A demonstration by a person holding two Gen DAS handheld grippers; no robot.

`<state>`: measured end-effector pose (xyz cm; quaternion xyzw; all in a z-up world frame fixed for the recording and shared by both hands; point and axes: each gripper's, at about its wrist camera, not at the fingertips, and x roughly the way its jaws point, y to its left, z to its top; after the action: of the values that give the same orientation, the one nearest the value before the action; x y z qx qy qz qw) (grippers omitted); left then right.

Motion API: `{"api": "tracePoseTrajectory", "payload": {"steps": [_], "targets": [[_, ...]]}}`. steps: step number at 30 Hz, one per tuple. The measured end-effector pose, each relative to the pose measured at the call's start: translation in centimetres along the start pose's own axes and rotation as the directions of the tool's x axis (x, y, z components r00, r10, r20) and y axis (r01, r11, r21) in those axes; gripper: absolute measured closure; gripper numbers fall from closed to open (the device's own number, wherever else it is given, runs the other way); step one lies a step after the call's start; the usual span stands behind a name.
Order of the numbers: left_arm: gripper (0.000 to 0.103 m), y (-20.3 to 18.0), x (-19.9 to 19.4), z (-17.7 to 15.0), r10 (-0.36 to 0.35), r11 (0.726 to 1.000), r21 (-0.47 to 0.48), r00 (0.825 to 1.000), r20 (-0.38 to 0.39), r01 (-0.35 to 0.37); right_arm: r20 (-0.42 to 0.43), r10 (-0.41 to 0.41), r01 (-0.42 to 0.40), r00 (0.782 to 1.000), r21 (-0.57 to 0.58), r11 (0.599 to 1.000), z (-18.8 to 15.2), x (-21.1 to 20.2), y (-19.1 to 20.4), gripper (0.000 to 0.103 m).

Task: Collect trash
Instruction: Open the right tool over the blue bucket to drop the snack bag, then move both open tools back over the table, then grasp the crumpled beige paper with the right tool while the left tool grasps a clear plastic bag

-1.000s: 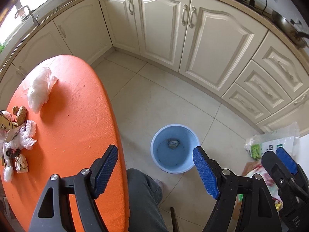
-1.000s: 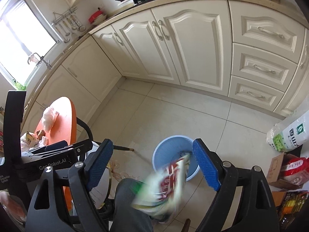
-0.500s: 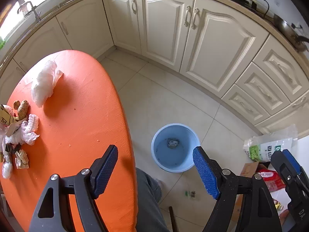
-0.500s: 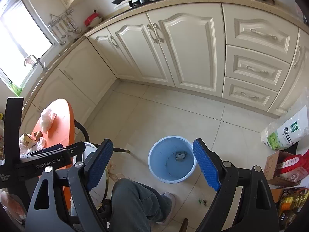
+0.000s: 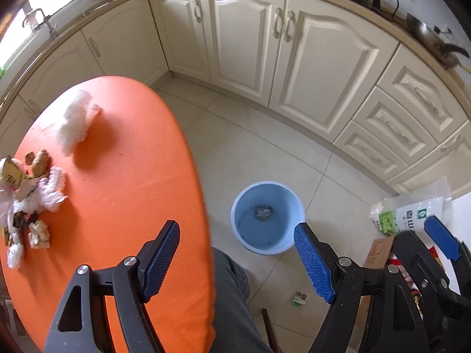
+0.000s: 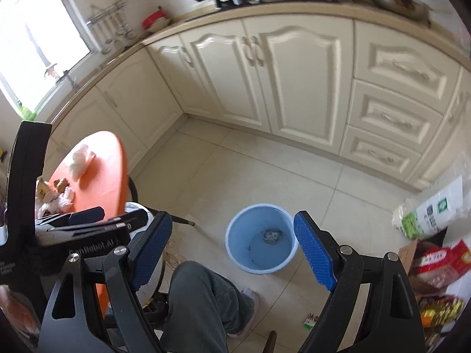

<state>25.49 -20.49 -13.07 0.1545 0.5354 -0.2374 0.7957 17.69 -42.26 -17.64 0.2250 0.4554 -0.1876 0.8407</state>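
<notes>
Cream kitchen cabinets curve around a pale tiled floor, and the person sits between them and a round orange bench (image 5: 123,194). Left claw (image 5: 238,260) hangs with its blue pads spread wide and nothing between them, poised over the bench's near right edge, probably so it can swing left to the litter. Right claw (image 6: 232,250) is likewise agape and empty, held above the person's knee with the blue bucket (image 6: 235,235) framed between its pads; that suits a drop point directly below. Inside the bucket lies one small crumpled scrap (image 6: 271,236) on the bottom. Just short of the bucket, on the floor tiles near the person's foot, a small green-and-red wrapper (image 5: 300,297) lies outside it, so I judge it missed and needs picking up. Farther out, along the bench's left edge, sits a heap of crumpled tissues and scraps (image 5: 28,194), with a white wad (image 5: 75,125) near the far edge. Both are uncollected. Beside the cabinets at right leans a white sack (image 6: 432,209).
</notes>
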Motion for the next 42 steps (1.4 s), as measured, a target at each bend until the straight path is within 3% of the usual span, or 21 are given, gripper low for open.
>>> {"api": "tracePoseTrajectory", "payload": {"steps": [7,12,18,24,31,35,42], "targets": [[0.027,7.0,-5.8,-3.2,0.036,0.992,-0.127,0.995,0.092,-0.024,0.056,0.073,-0.065,0.996,-0.127,0.99,0.7,-1.4,7.7,0.017],[0.027,13.0,-9.4,-7.2,0.073,0.974,-0.222,0.987,0.144,-0.04,0.064,0.14,-0.124,0.988,-0.213,0.969,0.0,-2.2,14.2,0.017],[0.027,20.2,-13.1,-12.6,0.176,0.919,-0.383,0.969,0.172,-0.099,0.03,0.2,-0.182,0.979,-0.301,0.936,-1.7,-2.4,21.2,0.017],[0.027,25.4,-14.8,-15.8,0.212,0.866,-0.487,0.965,0.152,-0.114,-0.053,0.226,-0.229,0.973,-0.374,0.899,-3.3,-0.8,27.1,0.016],[0.027,31.0,-15.0,-17.8,0.227,0.81,-0.574,0.967,0.12,-0.118,-0.127,0.211,-0.246,0.969,-0.457,0.855,-5.1,1.6,32.2,0.016],[0.027,33.7,-13.9,-18.6,0.208,0.785,-0.609,0.974,0.092,-0.11,-0.166,0.151,-0.214,0.974,-0.485,0.848,-5.9,4.4,34.0,0.016],[0.027,37.2,-10.7,-18.3,0.169,0.759,-0.644,0.984,0.054,-0.095,-0.232,0.076,-0.19,0.97,-0.522,0.831,-6.3,9.6,36.2,0.018]]}}
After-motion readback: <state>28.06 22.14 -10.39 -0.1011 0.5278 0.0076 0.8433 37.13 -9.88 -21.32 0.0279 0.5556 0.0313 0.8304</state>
